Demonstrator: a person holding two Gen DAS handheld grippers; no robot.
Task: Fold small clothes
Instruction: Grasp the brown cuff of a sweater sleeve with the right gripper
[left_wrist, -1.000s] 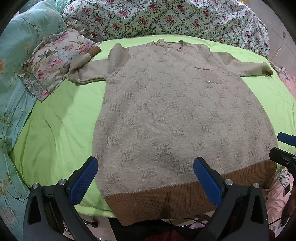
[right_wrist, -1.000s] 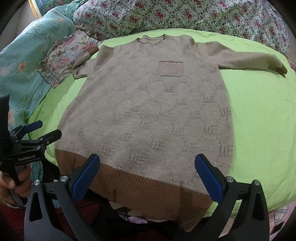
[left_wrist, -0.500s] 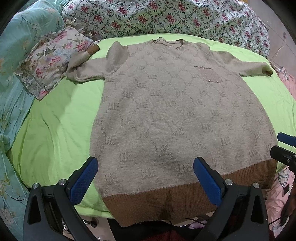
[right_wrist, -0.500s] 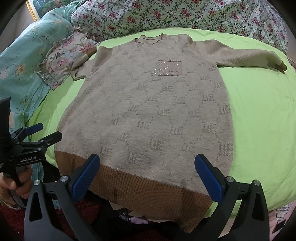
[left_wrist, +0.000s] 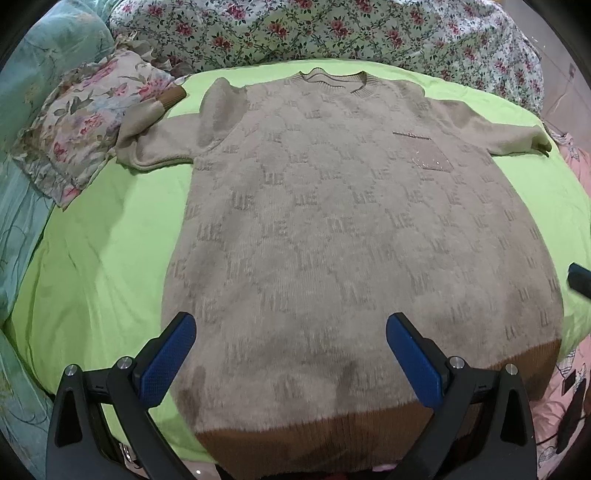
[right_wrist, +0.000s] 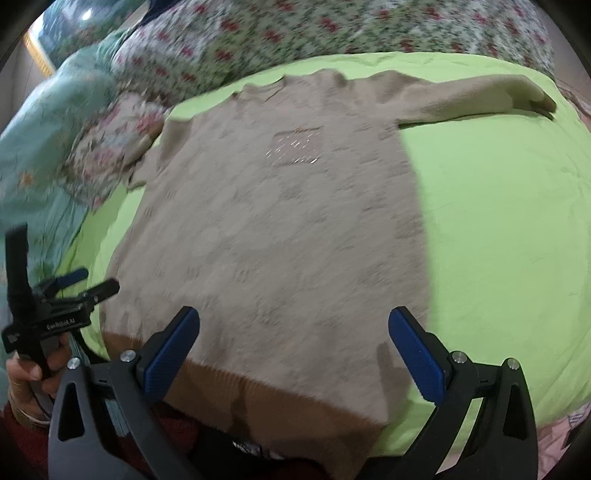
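Note:
A beige knit sweater (left_wrist: 332, 229) with a brown hem lies flat, front up, on a lime-green sheet (left_wrist: 103, 251). Its left sleeve (left_wrist: 155, 122) is bent over a floral pillow; its right sleeve (right_wrist: 476, 98) stretches out sideways. My left gripper (left_wrist: 290, 343) is open and empty, hovering over the lower body of the sweater. My right gripper (right_wrist: 293, 339) is open and empty above the sweater (right_wrist: 280, 229) near the hem's right part. The left gripper also shows in the right wrist view (right_wrist: 79, 286) at the far left.
A floral pillow (left_wrist: 81, 122) lies at the sheet's (right_wrist: 498, 221) left back corner. A flowered quilt (left_wrist: 332, 33) runs along the back. A teal floral cover (left_wrist: 22, 206) lies to the left. The hem hangs over the near bed edge.
Both grippers have moved forward and lower over the sweater. The right wrist view has swung rightward and is motion-blurred. Both grippers stay open.

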